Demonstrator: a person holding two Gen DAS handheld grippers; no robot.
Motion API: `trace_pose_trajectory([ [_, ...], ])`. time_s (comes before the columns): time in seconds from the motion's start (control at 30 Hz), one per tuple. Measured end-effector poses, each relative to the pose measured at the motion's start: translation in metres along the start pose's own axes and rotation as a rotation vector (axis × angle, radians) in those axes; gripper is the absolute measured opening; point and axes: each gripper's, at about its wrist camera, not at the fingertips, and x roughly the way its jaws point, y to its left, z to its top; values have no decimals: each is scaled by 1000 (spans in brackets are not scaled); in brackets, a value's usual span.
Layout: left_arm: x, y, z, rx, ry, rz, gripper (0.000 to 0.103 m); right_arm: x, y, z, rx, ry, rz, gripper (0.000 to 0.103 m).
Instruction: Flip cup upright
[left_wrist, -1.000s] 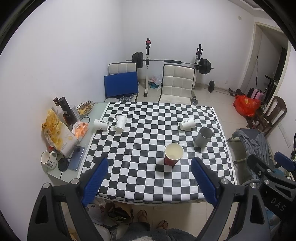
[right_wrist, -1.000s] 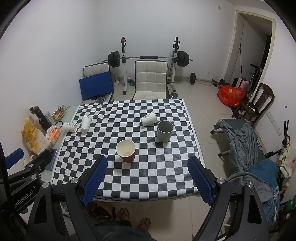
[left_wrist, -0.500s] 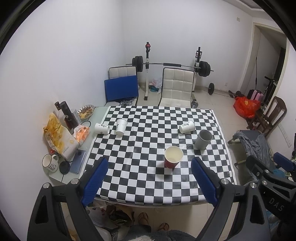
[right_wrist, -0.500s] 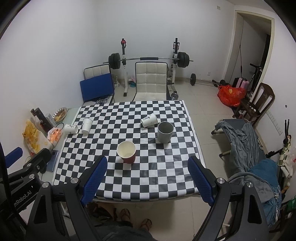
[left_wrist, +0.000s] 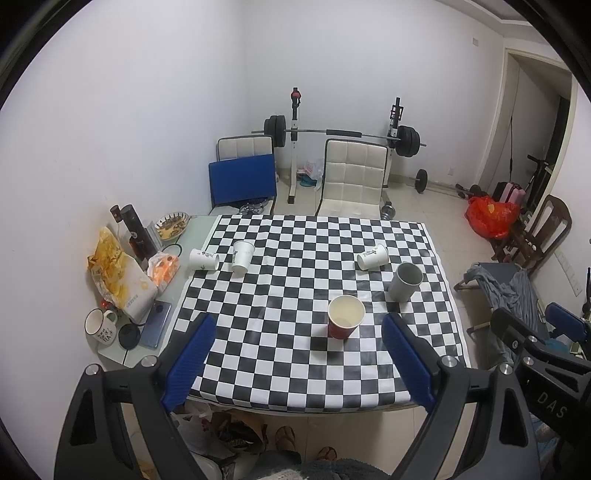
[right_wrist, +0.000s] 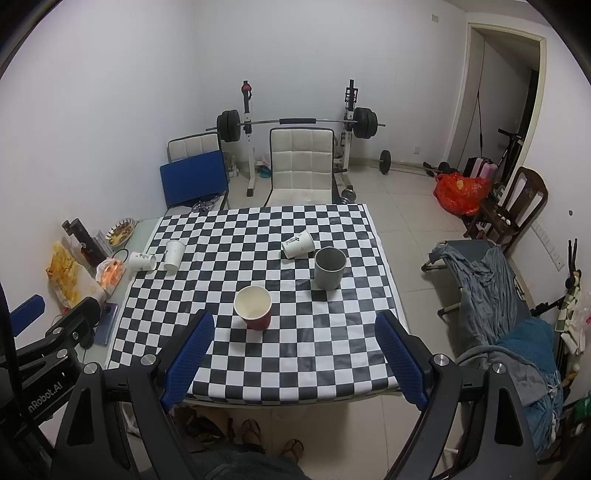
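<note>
On the checkered table (left_wrist: 295, 369) (right_wrist: 295, 369) a red paper cup (left_wrist: 345, 321) (right_wrist: 253, 307) and a grey cup (left_wrist: 405, 282) (right_wrist: 329, 267) stand upright. A white paper cup (left_wrist: 373, 256) (right_wrist: 297, 244) lies on its side behind the grey one. At the left edge another white cup (left_wrist: 203, 259) (right_wrist: 142, 261) lies on its side beside an upright white cup (left_wrist: 242, 256) (right_wrist: 174, 255). My left gripper (left_wrist: 297, 354) and right gripper (right_wrist: 293, 350) are both open and empty, held high above the table's near edge.
A side shelf at the left holds a snack bag (left_wrist: 118, 275), a mug (left_wrist: 100, 326), a phone (left_wrist: 157, 325) and a dark bottle (left_wrist: 136, 232). Chairs (left_wrist: 351, 184) and a barbell rack (left_wrist: 343, 133) stand behind the table. A cot with clothes (right_wrist: 491, 295) is at the right.
Both grippers have pulled back and up from the table, so the cups look smaller and farther. No cup has moved.
</note>
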Motion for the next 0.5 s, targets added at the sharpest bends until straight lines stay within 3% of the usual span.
trace_pose_trajectory([
  [0.5, -1, -2, 2, -4, -5, 1, 92, -1, 4, 11, -2, -5, -2, 91],
])
